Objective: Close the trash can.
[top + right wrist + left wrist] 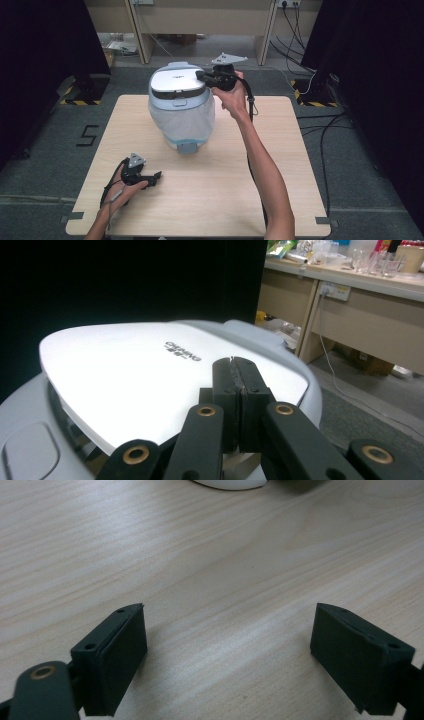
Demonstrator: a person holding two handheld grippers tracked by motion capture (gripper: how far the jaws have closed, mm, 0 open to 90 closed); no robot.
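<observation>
Lid (176, 82) seemingly under right gripper (201, 76)

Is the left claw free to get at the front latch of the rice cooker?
Probably yes. The left claw rests open on the table, with bare wood between it and the rice cooker; the right claw is over the lid.

A lab: workbench (350, 280) with glassware (372, 257) (black curtains (40, 60) around)
</observation>
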